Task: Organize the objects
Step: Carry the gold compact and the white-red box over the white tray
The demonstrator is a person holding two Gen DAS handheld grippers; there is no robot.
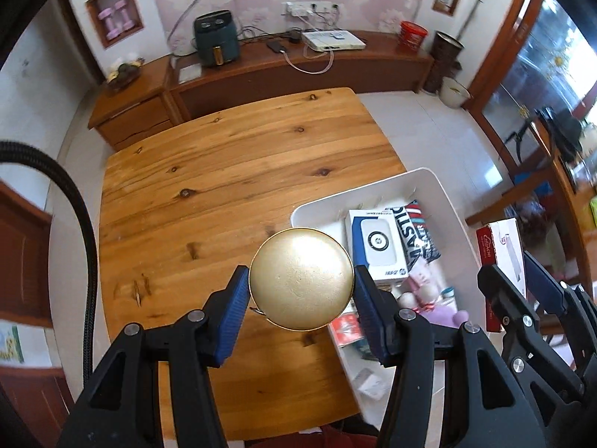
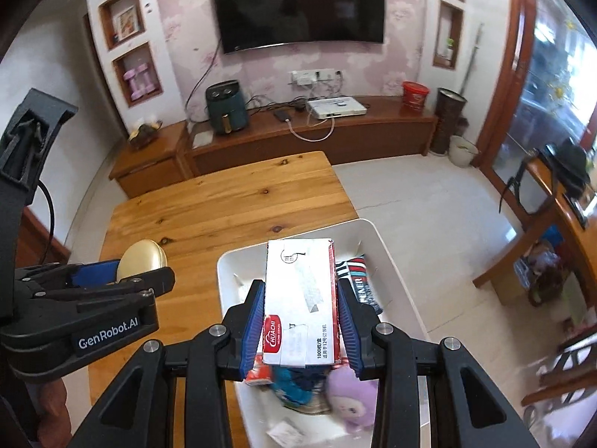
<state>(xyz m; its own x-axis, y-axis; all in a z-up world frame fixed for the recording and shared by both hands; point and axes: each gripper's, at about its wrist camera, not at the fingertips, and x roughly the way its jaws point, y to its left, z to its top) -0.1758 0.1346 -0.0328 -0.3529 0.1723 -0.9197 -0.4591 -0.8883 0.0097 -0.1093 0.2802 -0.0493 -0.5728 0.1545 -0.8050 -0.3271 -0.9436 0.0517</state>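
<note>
Left wrist view first: the left gripper (image 1: 301, 310) is pinching a round gold tin (image 1: 301, 278), blue pads pressed against its two sides, holding it above the wooden table (image 1: 231, 171) just beside the near-left rim of the white bin (image 1: 444, 190). Inside that bin sit a white-and-blue HP box (image 1: 377, 246), a striped packet (image 1: 419, 231) and a purple plush toy (image 1: 447, 315). At the right edge, the right gripper (image 1: 522, 287) grips a red-and-white box (image 1: 502, 261). Over to the right wrist view: the right gripper (image 2: 300, 321) is clamped on the red-and-white box (image 2: 300, 298), marked HUACHI, holding it above the white bin (image 2: 388, 261) and its contents, the purple plush toy (image 2: 352, 399) below it. On the left, the left gripper (image 2: 123, 280) carries the round gold tin (image 2: 140, 259) over the wooden table (image 2: 224, 205).
</note>
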